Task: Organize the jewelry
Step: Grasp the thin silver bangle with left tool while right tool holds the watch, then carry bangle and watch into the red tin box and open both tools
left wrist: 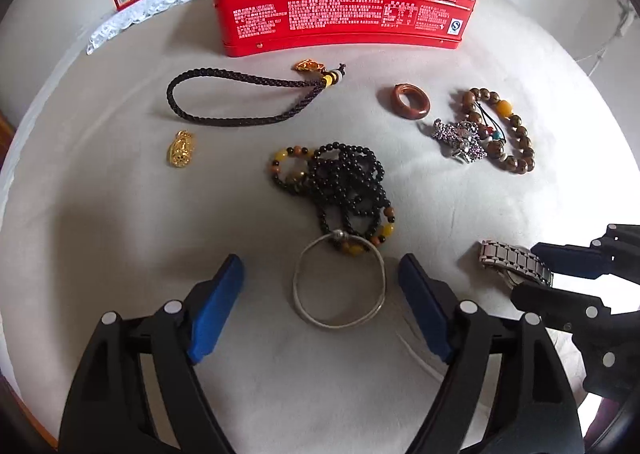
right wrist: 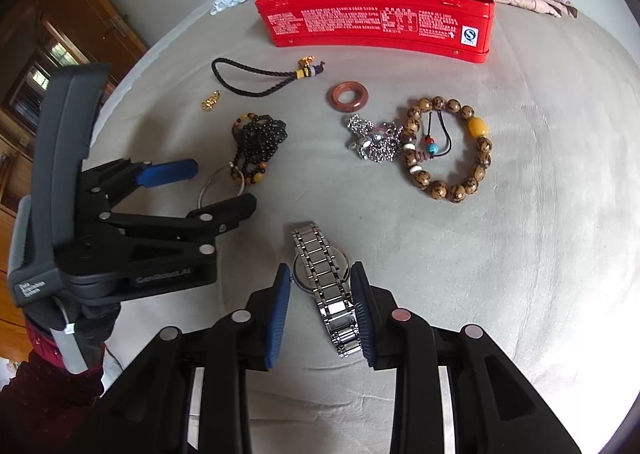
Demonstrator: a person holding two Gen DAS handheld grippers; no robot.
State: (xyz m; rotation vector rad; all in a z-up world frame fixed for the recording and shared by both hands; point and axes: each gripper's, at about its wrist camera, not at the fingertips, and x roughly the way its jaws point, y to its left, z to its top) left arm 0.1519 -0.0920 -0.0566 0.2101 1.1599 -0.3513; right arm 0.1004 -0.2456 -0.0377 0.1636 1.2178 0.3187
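1. Left wrist view: the left gripper (left wrist: 320,282) points down at a grey cloth surface (left wrist: 120,213) with its blue fingers (left wrist: 218,306) spread apart. A thin silver bangle (left wrist: 340,282) lies flat between them, touched by neither. The bangle's far edge overlaps a heap of black beads (left wrist: 344,181). Beyond lie a dark braided cord (left wrist: 240,97), a gold pendant (left wrist: 182,147), a reddish-brown ring (left wrist: 412,101) and a brown bead bracelet (left wrist: 508,129) with a sparkly brooch (left wrist: 460,139) beside it. An open red tin (left wrist: 344,13) stands at the far side. At right, the right gripper (left wrist: 540,274) sits at a steel watch (left wrist: 514,264).

2. Right wrist view: the right gripper (right wrist: 320,306) has its fingers (right wrist: 362,314) narrowed around the steel watch (right wrist: 324,274); the right pad touches the band, but on the left I cannot tell contact, so a firm grasp is unclear. The left gripper (right wrist: 208,189), released, hovers at the bangle (right wrist: 222,185). The red tin (right wrist: 380,1) is well apart.
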